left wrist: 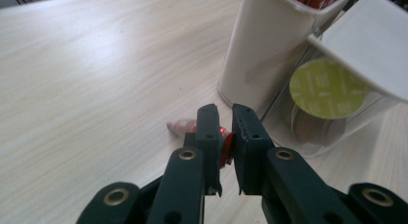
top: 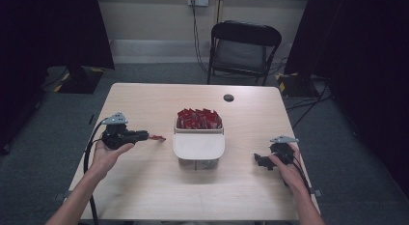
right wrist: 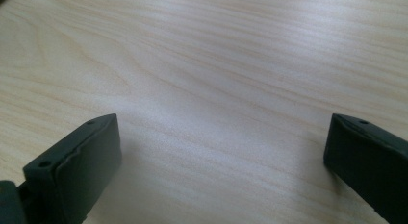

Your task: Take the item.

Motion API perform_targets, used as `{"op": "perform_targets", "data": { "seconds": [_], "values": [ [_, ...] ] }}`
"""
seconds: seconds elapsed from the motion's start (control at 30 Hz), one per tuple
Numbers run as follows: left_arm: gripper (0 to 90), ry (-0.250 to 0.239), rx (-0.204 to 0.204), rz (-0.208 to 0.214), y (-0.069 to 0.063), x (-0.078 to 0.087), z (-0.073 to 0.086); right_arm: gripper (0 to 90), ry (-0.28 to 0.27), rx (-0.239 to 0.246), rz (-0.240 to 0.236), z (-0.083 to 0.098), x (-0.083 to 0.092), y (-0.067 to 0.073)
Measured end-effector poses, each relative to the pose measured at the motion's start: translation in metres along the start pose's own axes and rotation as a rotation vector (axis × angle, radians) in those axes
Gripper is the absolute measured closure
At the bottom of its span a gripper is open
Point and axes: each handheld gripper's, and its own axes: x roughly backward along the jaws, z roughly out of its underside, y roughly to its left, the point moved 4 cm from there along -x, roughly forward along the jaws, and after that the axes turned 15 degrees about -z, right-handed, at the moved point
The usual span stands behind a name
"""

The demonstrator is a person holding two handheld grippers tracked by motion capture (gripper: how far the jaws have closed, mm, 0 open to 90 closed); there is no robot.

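- The left gripper [top: 144, 135] sits on the left half of the wooden table [top: 144, 196], held in the person's left hand [top: 107, 155], with its jaws pointing right toward the middle of the table.
- Its jaws are pressed nearly together on a small red sachet [top: 156, 137]; in the left gripper view the red sachet [left wrist: 226, 146] shows as a thin strip pinched between the two black jaws.
- The sachet's free end sticks out past the jaw tips, just left of the white container [top: 198, 147], not touching it.
- The white container stands at the table's centre; its far compartment is packed with upright red sachets [top: 198, 118].
- In the left gripper view the container's white wall [left wrist: 255, 56] rises just beyond the jaws, and beside it, behind a clear wall, a round yellow-green lid [left wrist: 328, 89] shows under a white ledge.
- The right gripper [top: 261, 161] rests low over the right side of the table in the right hand [top: 289, 169], well apart from the container.
- Its jaws stand wide apart with nothing between them; the right gripper view shows bare wood grain [right wrist: 216, 89] between the two black jaws.
- A black folding chair [top: 243, 49] stands beyond the far edge of the table.
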Motion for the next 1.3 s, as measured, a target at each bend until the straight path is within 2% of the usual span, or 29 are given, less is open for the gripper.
{"op": "perform_targets", "data": {
  "seconds": [0.1, 0.33, 0.57, 0.73, 0.8, 1.0, 1.13, 1.3],
  "values": [
    [82.2, -0.012, 0.005, -0.009, 0.001, -0.003, 0.002, 0.0, 0.0, 0.0, 0.0, 0.0, 0.0, 0.0],
    [82.3, 0.0, 0.031, 0.028, -0.001, -0.014, 0.005, 0.0, 0.0, 0.0, 0.0, 0.0, 0.0, 0.0],
    [82.3, 0.032, 0.009, 0.046, -0.01, -0.025, 0.007, 0.0, 0.0, 0.0, 0.0, 0.0, 0.0, 0.0],
    [82.1, 0.047, 0.004, 0.043, -0.011, -0.029, 0.01, 0.0, 0.0, 0.0, 0.0, 0.0, 0.0, 0.0],
    [82.1, 0.054, 0.017, 0.042, -0.01, -0.032, 0.014, 0.0, 0.0, 0.0, 0.0, 0.0, 0.0, 0.0],
    [82.1, 0.071, 0.005, 0.036, -0.015, -0.035, 0.017, 0.0, 0.0, 0.0, 0.0, 0.0, 0.0, 0.0],
    [81.8, 0.104, -0.002, 0.037, -0.018, -0.041, 0.022, 0.0, 0.0, 0.0, 0.0, 0.0, 0.0, 0.0],
    [81.5, 0.116, 0.01, 0.035, -0.017, -0.046, 0.024, 0.0, 0.0, 0.0, 0.0, 0.0, 0.0, 0.0]
  ]
}}
